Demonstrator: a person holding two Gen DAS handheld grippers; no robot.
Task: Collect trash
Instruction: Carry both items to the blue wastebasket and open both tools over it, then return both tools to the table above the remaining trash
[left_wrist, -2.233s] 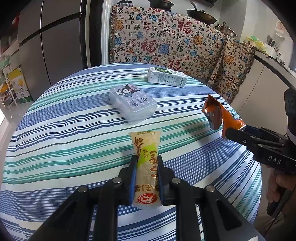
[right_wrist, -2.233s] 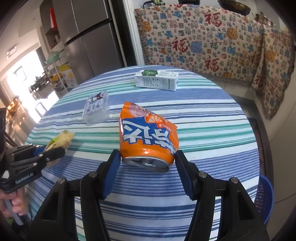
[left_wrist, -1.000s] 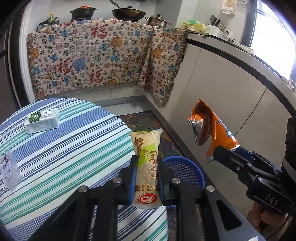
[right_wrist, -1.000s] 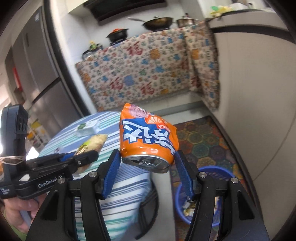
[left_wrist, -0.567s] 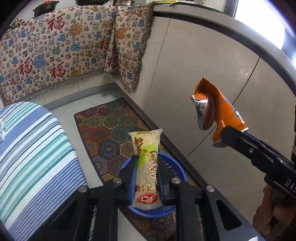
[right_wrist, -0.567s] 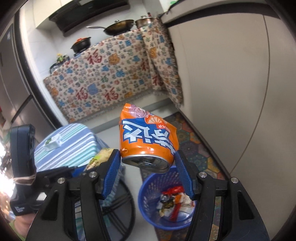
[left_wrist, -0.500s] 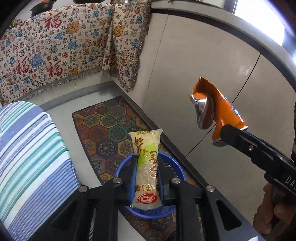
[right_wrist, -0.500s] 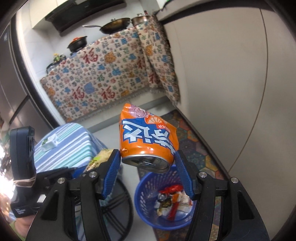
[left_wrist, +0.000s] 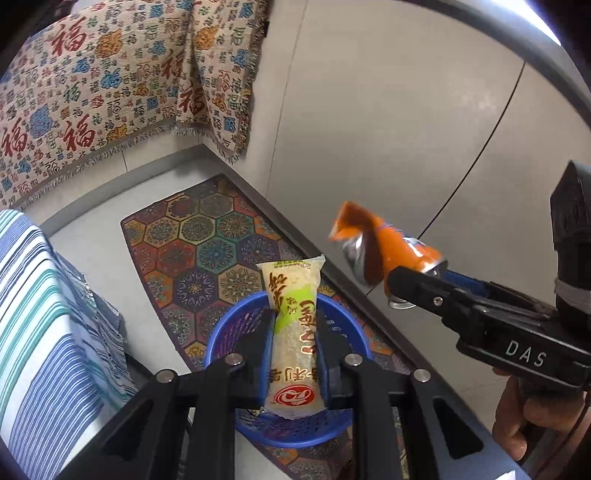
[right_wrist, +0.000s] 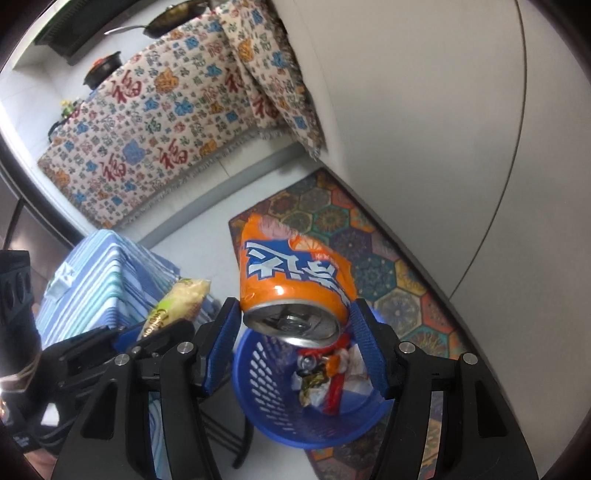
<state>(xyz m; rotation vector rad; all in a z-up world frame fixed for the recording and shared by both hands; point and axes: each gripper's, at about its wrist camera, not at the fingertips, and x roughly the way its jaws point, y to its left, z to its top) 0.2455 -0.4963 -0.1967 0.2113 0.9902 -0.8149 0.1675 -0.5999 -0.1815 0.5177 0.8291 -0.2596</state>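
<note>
My left gripper (left_wrist: 293, 325) is shut on a yellow and green snack packet (left_wrist: 293, 332) and holds it above the blue mesh bin (left_wrist: 229, 332) on the floor. My right gripper (right_wrist: 295, 317) is shut on a crushed orange soda can (right_wrist: 291, 273), held over the same blue bin (right_wrist: 258, 380), which holds several wrappers (right_wrist: 325, 376). The can (left_wrist: 384, 258) and the right gripper (left_wrist: 417, 288) show at the right of the left wrist view. The packet (right_wrist: 177, 302) and the left gripper (right_wrist: 162, 332) show at the left of the right wrist view.
The striped tablecloth of the round table (left_wrist: 44, 314) hangs at the left, close to the bin. A patterned hexagon rug (left_wrist: 207, 236) lies under the bin. Grey cabinet fronts (left_wrist: 388, 129) stand at the right. A patterned cloth (left_wrist: 110, 85) covers the back counter.
Both grippers have swung from above the table, away to the right and down, and now hang over the blue bin with the packet and the can still held.
</note>
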